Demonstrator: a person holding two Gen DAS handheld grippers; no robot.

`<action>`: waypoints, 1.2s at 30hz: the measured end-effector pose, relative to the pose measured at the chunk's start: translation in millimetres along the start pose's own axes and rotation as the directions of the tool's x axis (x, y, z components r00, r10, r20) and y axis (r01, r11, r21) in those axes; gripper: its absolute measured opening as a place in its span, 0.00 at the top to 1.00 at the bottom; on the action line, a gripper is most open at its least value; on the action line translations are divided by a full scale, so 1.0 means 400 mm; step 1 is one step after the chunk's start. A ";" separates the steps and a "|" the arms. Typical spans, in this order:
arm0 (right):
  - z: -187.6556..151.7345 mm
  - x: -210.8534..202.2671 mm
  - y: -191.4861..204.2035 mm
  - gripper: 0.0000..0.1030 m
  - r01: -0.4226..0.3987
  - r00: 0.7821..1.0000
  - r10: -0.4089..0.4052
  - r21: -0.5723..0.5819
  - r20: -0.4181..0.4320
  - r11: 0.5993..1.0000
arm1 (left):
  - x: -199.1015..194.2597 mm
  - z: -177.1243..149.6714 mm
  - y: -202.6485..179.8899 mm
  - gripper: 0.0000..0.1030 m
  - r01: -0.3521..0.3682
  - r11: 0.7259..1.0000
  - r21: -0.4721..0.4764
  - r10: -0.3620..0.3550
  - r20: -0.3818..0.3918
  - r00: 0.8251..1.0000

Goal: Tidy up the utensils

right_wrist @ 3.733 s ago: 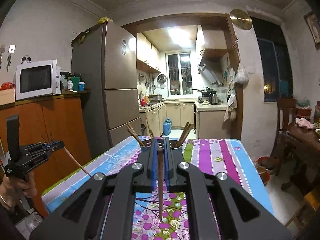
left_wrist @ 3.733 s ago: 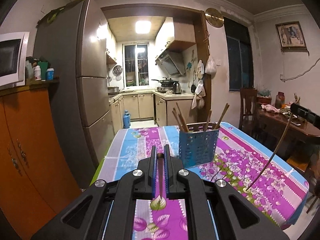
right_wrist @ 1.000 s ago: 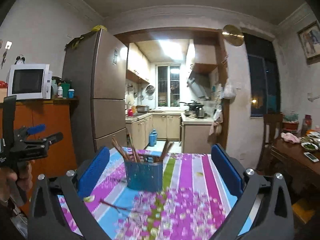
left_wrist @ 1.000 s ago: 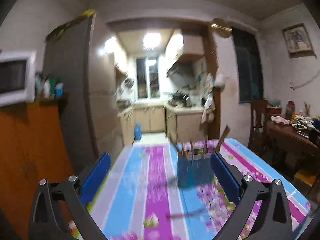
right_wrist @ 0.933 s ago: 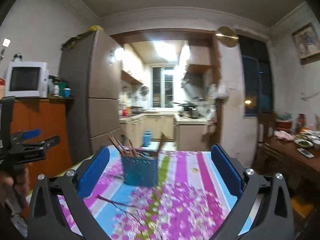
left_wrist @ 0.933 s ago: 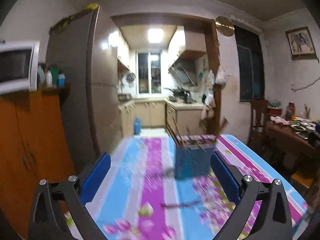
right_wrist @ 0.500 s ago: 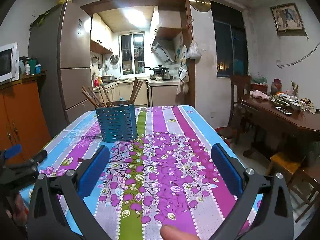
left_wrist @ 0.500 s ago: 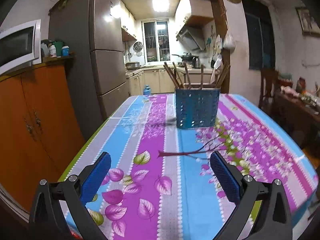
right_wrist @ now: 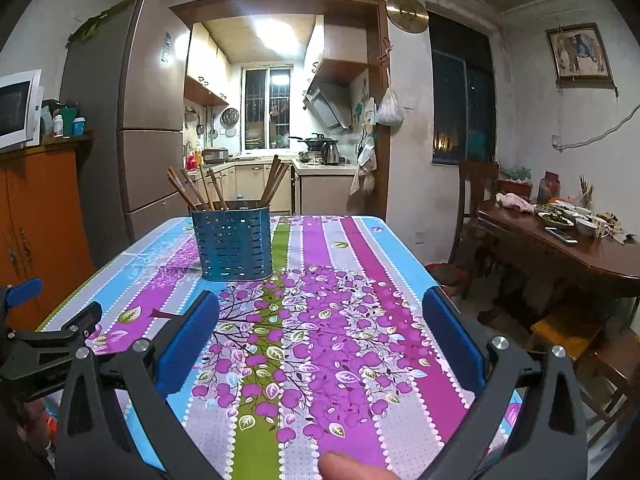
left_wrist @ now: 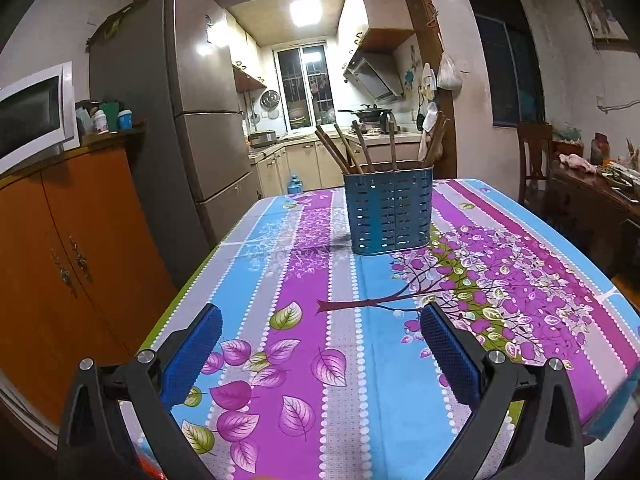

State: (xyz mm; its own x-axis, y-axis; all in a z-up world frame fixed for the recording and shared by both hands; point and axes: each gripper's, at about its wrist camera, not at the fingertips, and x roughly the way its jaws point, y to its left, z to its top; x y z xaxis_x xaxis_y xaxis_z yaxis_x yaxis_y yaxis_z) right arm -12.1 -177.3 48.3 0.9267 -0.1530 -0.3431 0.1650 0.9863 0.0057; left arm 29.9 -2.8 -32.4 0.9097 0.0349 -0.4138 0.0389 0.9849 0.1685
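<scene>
Blue and full of little slots, the utensil holder (left_wrist: 390,212) stands upright on the tabletop (left_wrist: 344,360), toward the far end. Brown wooden chopsticks (left_wrist: 362,148) stick out of its top and lean different ways, some to the left and some to the right. A bright cloth with purple flowers, green leaves and blue stripes covers the tabletop.

The left gripper (left_wrist: 320,334) hangs low over the near edge of the tabletop, well apart from the holder. Its jaws are spread wide and hold nothing. The blue pads (left_wrist: 192,350) show on both sides.

The right gripper (right_wrist: 320,330) is also over the near part of the tabletop, with its jaws spread wide and nothing between them. In the right wrist view the holder sits ahead and to the left, and the left gripper shows at the left edge. A fingertip (right_wrist: 344,465) peeks in at the bottom of that view
</scene>
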 end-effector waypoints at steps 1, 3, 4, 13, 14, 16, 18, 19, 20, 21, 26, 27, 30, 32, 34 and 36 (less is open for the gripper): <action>0.001 0.001 -0.002 0.05 -0.001 1.000 0.001 0.001 -0.002 1.000 | -0.001 0.000 -0.001 0.04 -0.006 1.000 0.002 0.006 0.005 1.000; -0.001 0.001 -0.003 0.05 -0.003 1.000 0.003 0.001 -0.002 1.000 | -0.002 -0.001 -0.003 0.04 -0.013 1.000 0.004 0.013 0.020 1.000; -0.001 0.001 -0.003 0.05 -0.003 1.000 0.003 0.001 -0.003 1.000 | -0.002 -0.002 -0.005 0.04 -0.012 1.000 0.008 0.012 0.022 1.000; 0.000 0.003 -0.017 0.05 -0.009 1.000 0.009 0.018 -0.004 1.000 | 0.005 -0.006 -0.012 0.07 -0.019 1.000 0.011 0.019 0.010 1.000; 0.001 0.002 -0.019 0.05 -0.008 1.000 0.008 0.020 -0.002 1.000 | 0.006 -0.005 -0.010 0.07 -0.025 1.000 0.007 0.025 0.005 1.000; 0.002 0.002 -0.024 0.05 -0.011 1.000 0.011 0.024 -0.001 1.000 | 0.004 -0.004 -0.013 0.07 -0.030 0.999 0.022 0.030 0.011 0.999; 0.002 0.003 -0.025 0.05 -0.015 1.000 0.015 0.029 -0.003 0.999 | -0.001 -0.003 -0.019 0.07 -0.040 0.998 0.039 0.039 0.023 0.999; 0.002 0.003 -0.027 0.05 -0.017 1.000 0.017 0.031 -0.005 0.999 | -0.001 -0.003 -0.021 0.07 -0.032 0.999 0.039 0.031 0.021 0.999; 0.002 0.003 -0.028 0.05 -0.020 1.000 0.020 0.033 -0.007 0.999 | -0.001 -0.004 -0.021 0.07 -0.025 0.999 0.037 0.024 0.018 1.000; 0.002 0.004 -0.028 0.05 -0.022 1.000 0.022 0.033 -0.009 0.999 | -0.001 -0.005 -0.021 0.07 -0.019 0.999 0.034 0.018 0.016 1.000; 0.001 0.005 -0.027 0.05 -0.024 1.000 0.024 0.029 -0.009 0.999 | -0.001 -0.008 -0.018 0.07 -0.013 1.000 0.025 0.013 0.010 1.000; 0.001 0.005 -0.027 0.05 -0.025 1.000 0.025 0.028 -0.010 0.999 | -0.001 -0.008 -0.017 0.07 -0.006 1.000 0.018 0.006 0.004 1.000; 0.001 0.007 -0.023 0.05 -0.022 1.000 0.022 0.017 -0.010 1.000 | -0.004 -0.010 -0.016 0.05 -0.003 1.000 0.007 0.003 0.003 1.000; 0.001 0.008 -0.022 0.05 -0.024 1.000 0.024 0.016 -0.011 1.000 | -0.006 -0.010 -0.017 0.05 -0.004 1.000 0.008 0.003 0.007 1.000; 0.002 0.010 -0.019 0.05 -0.027 1.000 0.027 0.013 -0.013 1.000 | -0.007 -0.011 -0.017 0.05 0.004 1.000 0.006 -0.004 0.007 1.000; 0.003 0.011 -0.015 0.05 -0.028 1.000 0.028 0.007 -0.012 1.000 | -0.007 -0.013 -0.017 0.05 0.008 1.000 0.003 -0.008 0.007 1.000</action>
State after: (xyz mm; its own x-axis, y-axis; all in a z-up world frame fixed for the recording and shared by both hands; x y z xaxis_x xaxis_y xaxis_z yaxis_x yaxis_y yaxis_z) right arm -8.6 -184.2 47.8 0.9269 -0.1244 -0.3541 0.1412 0.9897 0.0221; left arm 24.9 -8.6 -37.0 0.9121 0.0261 -0.4091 0.0471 0.9847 0.1677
